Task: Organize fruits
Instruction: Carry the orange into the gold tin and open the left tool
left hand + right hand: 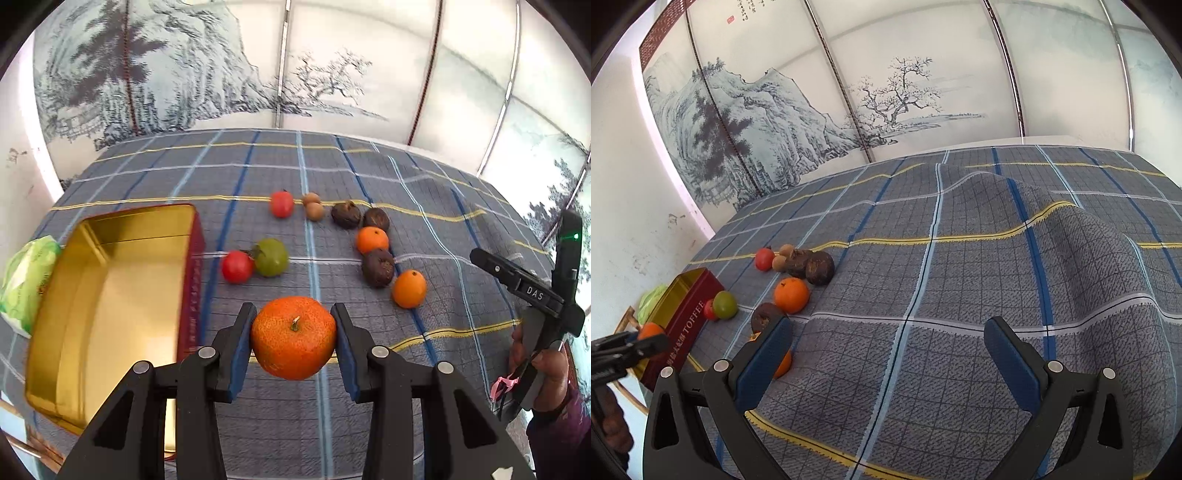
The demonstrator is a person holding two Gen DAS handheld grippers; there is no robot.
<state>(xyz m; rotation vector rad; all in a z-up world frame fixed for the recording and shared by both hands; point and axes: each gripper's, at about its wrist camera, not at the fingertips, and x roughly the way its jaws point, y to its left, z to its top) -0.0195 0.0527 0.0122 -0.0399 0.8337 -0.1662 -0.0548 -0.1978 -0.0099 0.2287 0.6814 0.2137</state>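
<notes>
- Probably a home room: ahead of the grippers, a plaid cloth (960, 295) covers the table.
- Beyond it, ink-landscape panels (798, 122) line the wall.

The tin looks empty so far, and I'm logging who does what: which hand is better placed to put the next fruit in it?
Left. Its gripper already holds the big orange right beside the tin; the right gripper is open, empty, farther off.
</notes>
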